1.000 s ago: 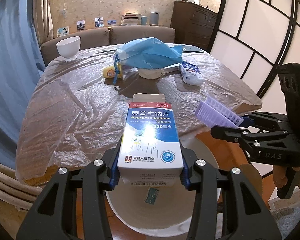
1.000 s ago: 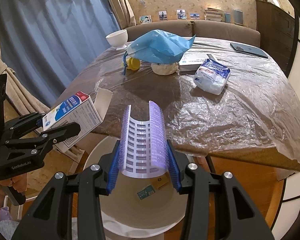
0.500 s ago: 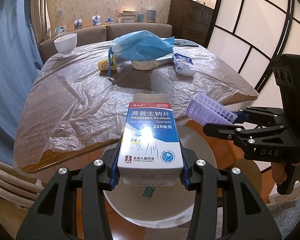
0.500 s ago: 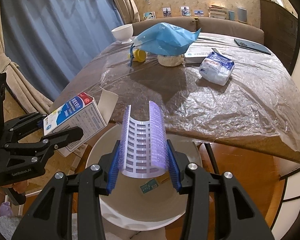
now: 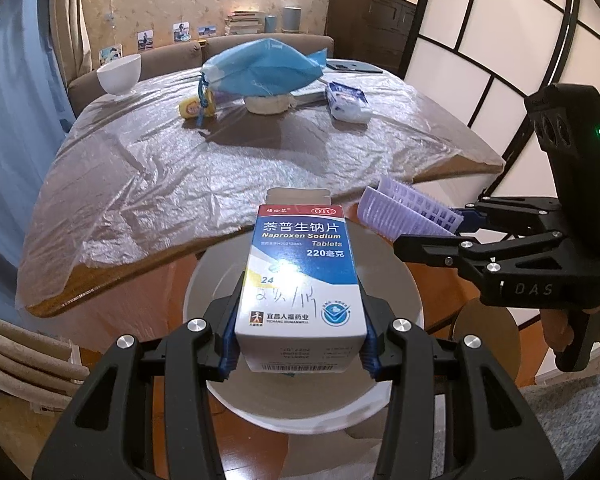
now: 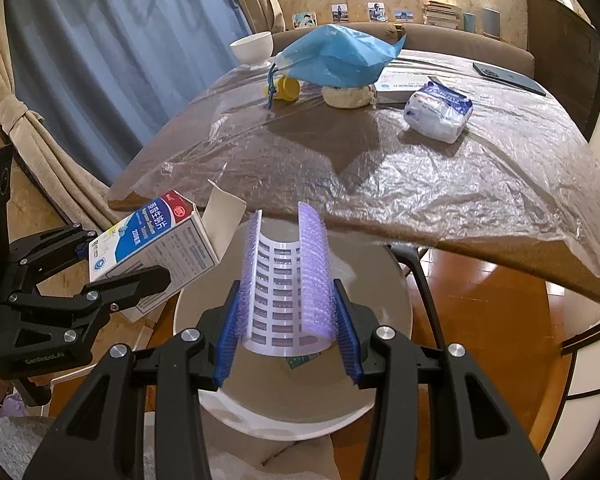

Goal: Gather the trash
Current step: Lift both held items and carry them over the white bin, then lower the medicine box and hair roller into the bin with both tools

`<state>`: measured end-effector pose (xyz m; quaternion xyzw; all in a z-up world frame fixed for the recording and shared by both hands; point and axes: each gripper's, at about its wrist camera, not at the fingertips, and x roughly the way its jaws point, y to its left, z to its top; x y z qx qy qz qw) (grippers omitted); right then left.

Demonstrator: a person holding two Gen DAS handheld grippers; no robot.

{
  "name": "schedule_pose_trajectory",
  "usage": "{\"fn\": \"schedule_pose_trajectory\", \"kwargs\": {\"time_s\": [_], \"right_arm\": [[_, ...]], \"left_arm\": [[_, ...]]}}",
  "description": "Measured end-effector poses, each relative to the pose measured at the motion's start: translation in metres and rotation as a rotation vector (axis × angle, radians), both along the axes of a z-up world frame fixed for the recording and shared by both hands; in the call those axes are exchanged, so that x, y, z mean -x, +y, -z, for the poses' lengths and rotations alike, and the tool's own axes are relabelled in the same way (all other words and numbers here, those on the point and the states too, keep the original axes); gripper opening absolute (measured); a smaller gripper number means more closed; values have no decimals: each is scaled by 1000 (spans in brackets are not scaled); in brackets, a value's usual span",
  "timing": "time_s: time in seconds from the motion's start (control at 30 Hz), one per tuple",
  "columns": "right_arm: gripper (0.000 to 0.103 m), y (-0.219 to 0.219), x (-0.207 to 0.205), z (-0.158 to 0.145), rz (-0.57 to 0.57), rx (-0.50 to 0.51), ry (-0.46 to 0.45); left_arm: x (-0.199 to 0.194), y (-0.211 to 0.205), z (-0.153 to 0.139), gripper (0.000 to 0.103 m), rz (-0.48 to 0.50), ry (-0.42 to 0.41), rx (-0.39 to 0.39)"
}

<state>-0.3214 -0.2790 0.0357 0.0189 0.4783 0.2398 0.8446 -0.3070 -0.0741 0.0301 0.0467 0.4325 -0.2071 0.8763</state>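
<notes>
My left gripper (image 5: 297,350) is shut on a white and blue medicine box (image 5: 302,276) with its top flap open, held above a round white trash bin (image 5: 404,292). My right gripper (image 6: 285,344) is shut on a curved purple plastic piece (image 6: 285,284) with bristly edges, also over the bin (image 6: 384,292). In the right wrist view the box (image 6: 155,244) and the left gripper (image 6: 111,280) appear at the left. The purple piece (image 5: 404,210) and the right gripper (image 5: 464,228) show at the right of the left wrist view. A small green scrap (image 6: 300,360) lies inside the bin.
A table under clear plastic film (image 5: 219,168) stands just beyond the bin. It bears a blue bag (image 5: 259,66), a white bowl (image 5: 119,74), a yellow item (image 5: 193,108), a tissue pack (image 5: 346,102) and a tablet (image 6: 508,78). A curtain hangs left; a panelled screen stands right.
Both grippers have drawn back from the table, so the bin now sits more fully under the box and the purple piece. Both grips are unchanged.
</notes>
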Motion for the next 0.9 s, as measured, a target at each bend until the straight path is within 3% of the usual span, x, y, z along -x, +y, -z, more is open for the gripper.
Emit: {"fn": "schedule_pose_trajectory", "kwargs": {"time_s": [0.9], "right_arm": [[42,5,-3,48,-43,64,99]], "left_arm": [[-9,-5,55,48,-15,110,-78]]}}
